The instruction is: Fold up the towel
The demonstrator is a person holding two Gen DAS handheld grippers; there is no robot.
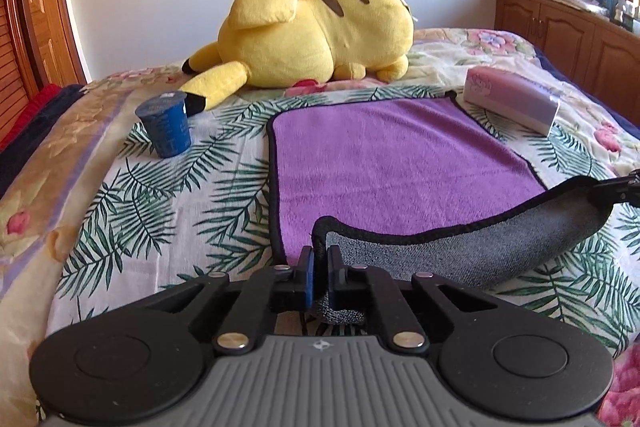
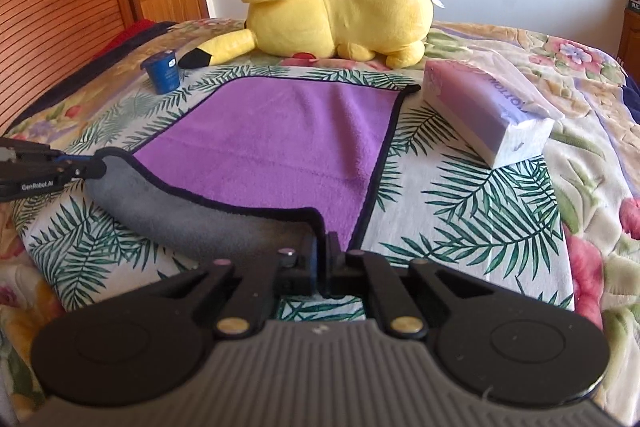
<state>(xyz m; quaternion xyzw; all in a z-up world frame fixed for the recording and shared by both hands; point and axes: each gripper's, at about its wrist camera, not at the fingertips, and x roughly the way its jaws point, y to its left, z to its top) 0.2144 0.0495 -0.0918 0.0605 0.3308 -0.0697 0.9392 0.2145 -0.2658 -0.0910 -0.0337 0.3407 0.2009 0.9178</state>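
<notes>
Lifting the near edge of the towel off the bed, both grippers pinch a near corner each; left gripper has its fingers closed on the towel's near-left corner, right gripper clamped on the near-right one; betw. them the hem sags and rolls over, showing the grey underside, while the purple face lies flat on the bed beyond. Reason for the hold, as I judge it: w/ both near corners gripped, the edge can be carried as one straight line over to the far hem, so the fold lands square; the fold looks barely begun, most of the towel flat.

Other things, all placed rel. to the towel: yellow plush toy lies past the far edge, near it but apart; blue cup stands upright off the far-left corner, just beside the plush's black-tipped ear; tissue pack sits at the far-right corner, just beside it, maybe touching the corner tip, can't tell; wooden cabinet well apart, off to the right past the bed.

In the way: the tissue pack is the likely snag; a carried corner set down far-right could brush it or land on top; cup is light and could tip if the left side swings wide; plush prob. clear of the far hem.
</notes>
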